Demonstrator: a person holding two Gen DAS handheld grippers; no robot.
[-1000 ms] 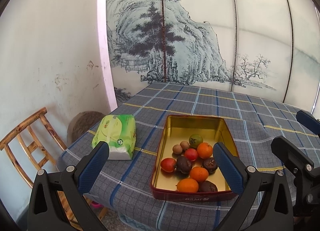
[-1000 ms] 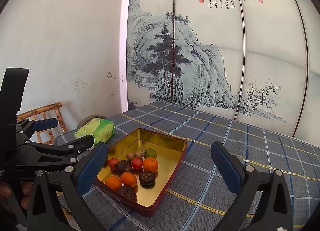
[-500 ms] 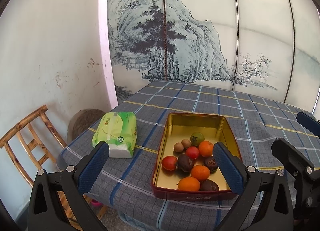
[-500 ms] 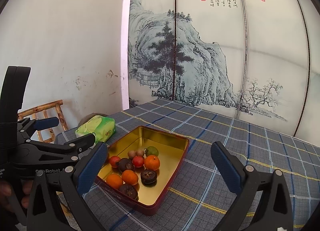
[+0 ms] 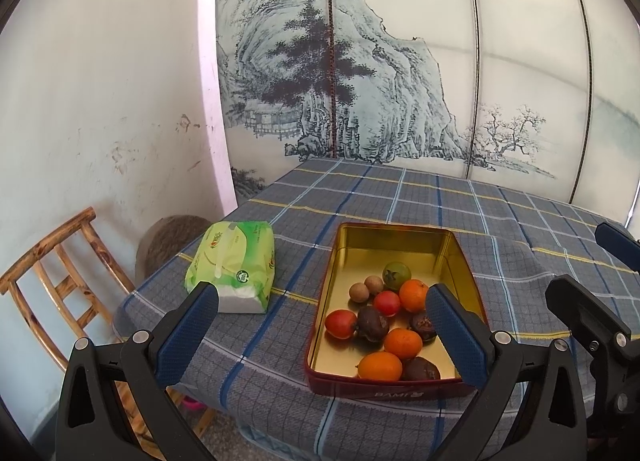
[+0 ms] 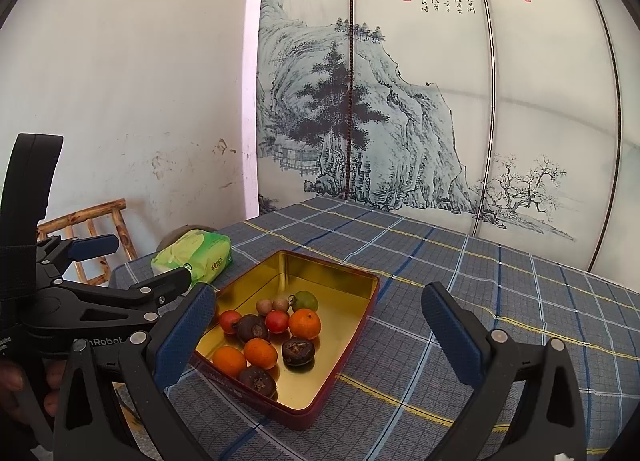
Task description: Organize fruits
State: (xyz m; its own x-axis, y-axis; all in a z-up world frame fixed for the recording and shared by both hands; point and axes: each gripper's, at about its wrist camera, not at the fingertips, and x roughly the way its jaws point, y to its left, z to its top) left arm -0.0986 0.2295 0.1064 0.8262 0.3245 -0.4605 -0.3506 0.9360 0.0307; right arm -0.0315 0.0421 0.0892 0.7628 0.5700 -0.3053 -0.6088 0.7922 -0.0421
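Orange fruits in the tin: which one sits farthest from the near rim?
The orange fruit beside the green fruit and the small red one; the other two oranges lie nearer the rim.

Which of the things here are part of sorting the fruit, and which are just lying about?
Part of the job:
gold tin
oranges
red fruits
green fruit
dark wrinkled fruits
small brown fruits

Just lying about:
green tissue pack
wooden chair
checked tablecloth
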